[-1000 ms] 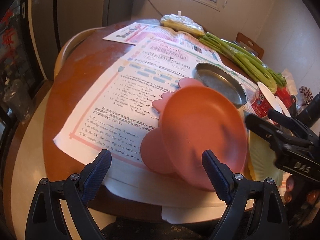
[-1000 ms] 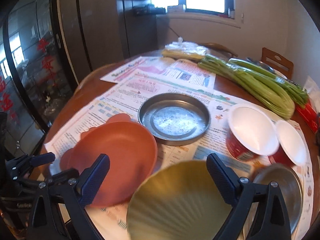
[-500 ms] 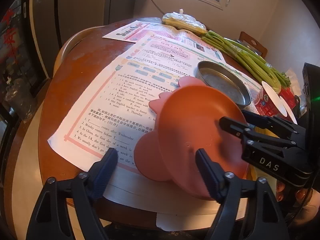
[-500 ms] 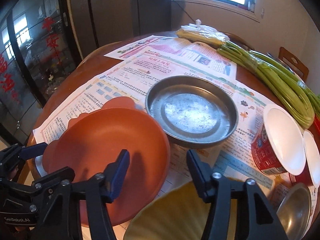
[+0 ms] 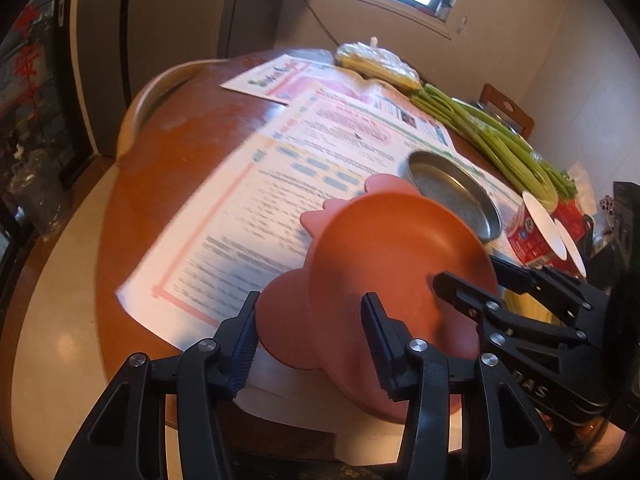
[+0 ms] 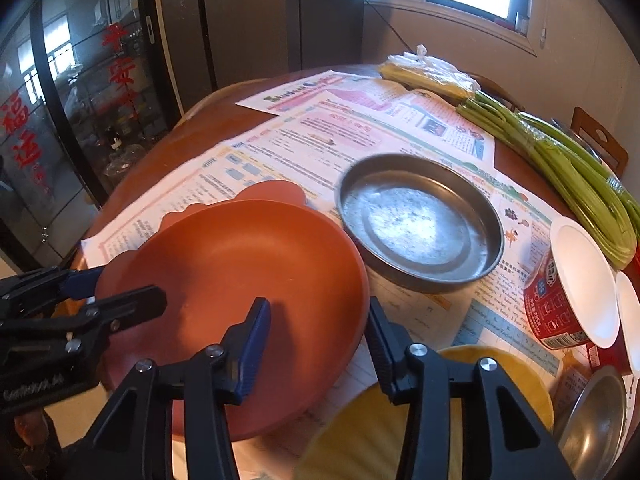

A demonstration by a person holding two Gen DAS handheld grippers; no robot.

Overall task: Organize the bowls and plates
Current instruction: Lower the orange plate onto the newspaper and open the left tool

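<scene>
table: round brown wooden table [image 6: 192, 136]
papers: printed sheets [image 6: 304, 140] spread across it
greens: long green stalks [image 6: 568, 160] at far right

Two metal pans [image 6: 420, 224], two cups [image 6: 568, 292]

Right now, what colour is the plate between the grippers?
Orange-red plate, clearest in the right wrist view.
</scene>
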